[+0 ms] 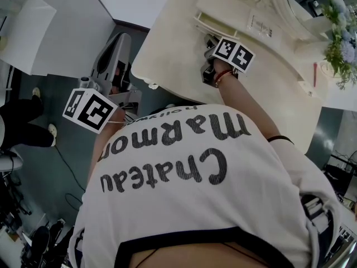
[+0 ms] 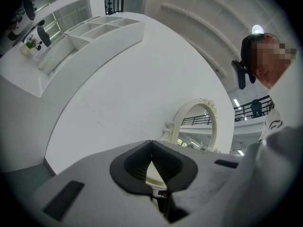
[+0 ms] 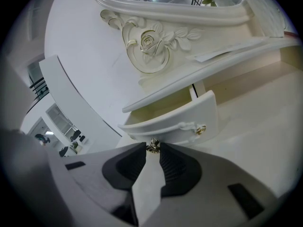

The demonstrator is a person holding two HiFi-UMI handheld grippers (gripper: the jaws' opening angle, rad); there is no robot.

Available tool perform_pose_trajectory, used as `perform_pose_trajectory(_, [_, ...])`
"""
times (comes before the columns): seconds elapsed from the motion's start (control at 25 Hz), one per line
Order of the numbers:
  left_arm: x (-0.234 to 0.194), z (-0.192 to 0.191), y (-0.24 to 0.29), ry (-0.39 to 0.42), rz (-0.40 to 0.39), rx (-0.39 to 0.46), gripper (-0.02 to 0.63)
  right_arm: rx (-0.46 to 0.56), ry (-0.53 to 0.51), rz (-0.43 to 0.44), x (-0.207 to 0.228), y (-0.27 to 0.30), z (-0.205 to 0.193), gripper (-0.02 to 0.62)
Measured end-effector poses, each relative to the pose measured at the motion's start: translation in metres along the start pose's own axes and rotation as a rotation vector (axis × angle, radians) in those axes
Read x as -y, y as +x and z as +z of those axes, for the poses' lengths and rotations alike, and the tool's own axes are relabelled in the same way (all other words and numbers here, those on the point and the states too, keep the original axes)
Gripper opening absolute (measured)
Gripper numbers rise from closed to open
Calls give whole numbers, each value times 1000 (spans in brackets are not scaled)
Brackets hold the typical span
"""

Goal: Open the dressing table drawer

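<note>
1. our right gripper (image 3: 152, 151) has its jaws closed onto a small gold knob (image 3: 152, 144). the two tips press it from either side, and a gap stays open between the pads behind them.
2. that knob sits at the lower edge of the drawer (image 3: 165, 122) front, straight ahead at 12 o'clock from the jaws. the drawer stands part-way out of the dressing table (image 3: 265, 112), and its pale yellow inside shows above the curved white front.
3. a second gold knob (image 3: 201, 129) sits on the same front, at about 2 o'clock from the pinched one.
4. further out at 12 o'clock we see a carved rose (image 3: 149, 44) on the mirror frame (image 3: 189, 13).
5. in the head view the right gripper's marker cube (image 1: 234, 53) lies over the table top, at 12 o'clock from our shirt (image 1: 184, 172).
6. our left gripper (image 2: 151, 143) has its jaw tips pressed together with nothing between them. its marker cube (image 1: 89, 109) is at 9 o'clock in the head view, off the table and well apart from the drawer. an oval mirror (image 2: 199, 122) stands at 1 o'clock beyond its jaws.
</note>
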State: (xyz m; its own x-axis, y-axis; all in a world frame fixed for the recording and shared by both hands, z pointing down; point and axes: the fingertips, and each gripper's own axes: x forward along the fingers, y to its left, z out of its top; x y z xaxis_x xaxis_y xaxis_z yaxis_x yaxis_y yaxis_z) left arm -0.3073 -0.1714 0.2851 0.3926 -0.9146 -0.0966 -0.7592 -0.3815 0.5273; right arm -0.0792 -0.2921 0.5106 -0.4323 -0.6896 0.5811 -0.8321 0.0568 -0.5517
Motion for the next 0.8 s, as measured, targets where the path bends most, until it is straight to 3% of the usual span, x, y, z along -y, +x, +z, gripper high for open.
perform_pose_trajectory(0.8, [0,0,6,-3,-16,-2,23,8,-2,-3,-2,-1,0,103])
